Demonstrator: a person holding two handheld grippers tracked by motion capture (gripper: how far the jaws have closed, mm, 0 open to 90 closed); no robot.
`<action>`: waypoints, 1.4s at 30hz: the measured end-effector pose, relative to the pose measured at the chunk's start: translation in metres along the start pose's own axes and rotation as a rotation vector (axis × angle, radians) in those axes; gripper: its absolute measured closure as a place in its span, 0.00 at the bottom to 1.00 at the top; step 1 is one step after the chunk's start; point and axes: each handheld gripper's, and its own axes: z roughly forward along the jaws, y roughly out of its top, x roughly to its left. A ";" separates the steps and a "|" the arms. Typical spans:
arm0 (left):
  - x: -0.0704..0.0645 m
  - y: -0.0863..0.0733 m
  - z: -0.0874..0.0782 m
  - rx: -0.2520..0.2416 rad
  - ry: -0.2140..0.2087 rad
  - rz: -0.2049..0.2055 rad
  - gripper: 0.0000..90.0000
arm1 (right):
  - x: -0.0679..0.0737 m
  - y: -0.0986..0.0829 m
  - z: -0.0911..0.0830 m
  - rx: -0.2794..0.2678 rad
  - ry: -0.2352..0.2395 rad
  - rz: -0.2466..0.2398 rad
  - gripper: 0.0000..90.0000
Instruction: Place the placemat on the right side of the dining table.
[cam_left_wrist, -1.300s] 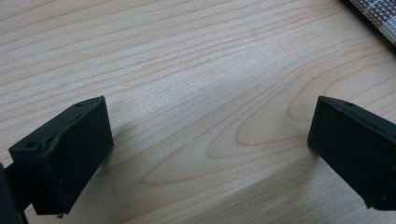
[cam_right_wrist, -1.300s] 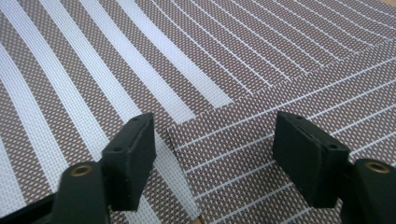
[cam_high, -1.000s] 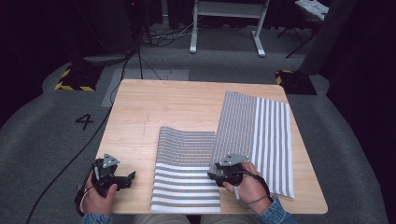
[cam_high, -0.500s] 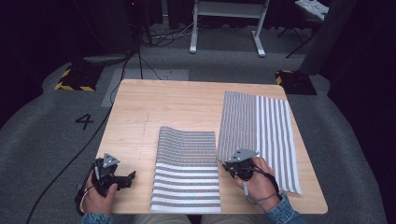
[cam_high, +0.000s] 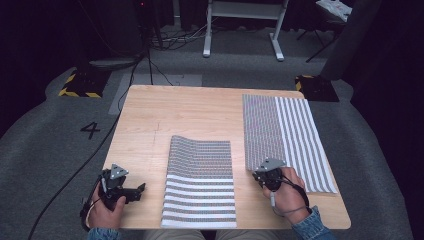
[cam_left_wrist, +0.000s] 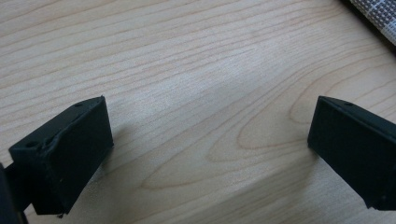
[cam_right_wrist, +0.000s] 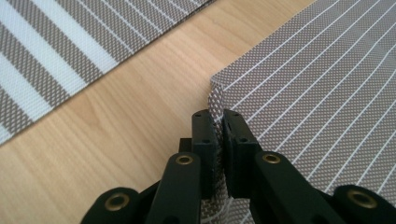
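Two striped woven placemats lie on the wooden table (cam_high: 200, 115). The middle placemat (cam_high: 200, 185) is near the front edge; its corner (cam_left_wrist: 378, 9) shows in the left gripper view. The right placemat (cam_high: 285, 135) lies lengthwise along the right side. My right gripper (cam_high: 260, 176) is shut on that mat's near left corner, and the right gripper view has the mat's edge pinched between the jaws (cam_right_wrist: 218, 133). The middle placemat (cam_right_wrist: 56, 51) lies beyond a strip of bare wood. My left gripper (cam_high: 141, 190) rests open at the front left, its jaws (cam_left_wrist: 210, 149) wide apart over bare wood.
The table's edges drop off to grey carpet. A black cable (cam_high: 75, 175) trails from the left gripper across the floor. A white metal stand (cam_high: 240, 30) is beyond the table's far edge. Bare wood spans the far left half of the table.
My right gripper has moved right with the right placemat's near left corner, so the mat now lies straighter along the right side. The left gripper has stayed put.
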 end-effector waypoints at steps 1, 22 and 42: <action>0.000 0.000 0.000 -0.001 0.001 -0.002 0.00 | 0.002 -0.004 -0.003 0.006 -0.008 -0.010 0.94; 0.000 0.000 0.000 0.000 0.000 0.000 0.00 | 0.007 -0.016 -0.010 -0.012 0.017 0.026 0.93; 0.000 0.000 0.000 -0.001 0.001 -0.001 0.00 | 0.008 -0.018 -0.012 -0.021 0.027 0.063 0.71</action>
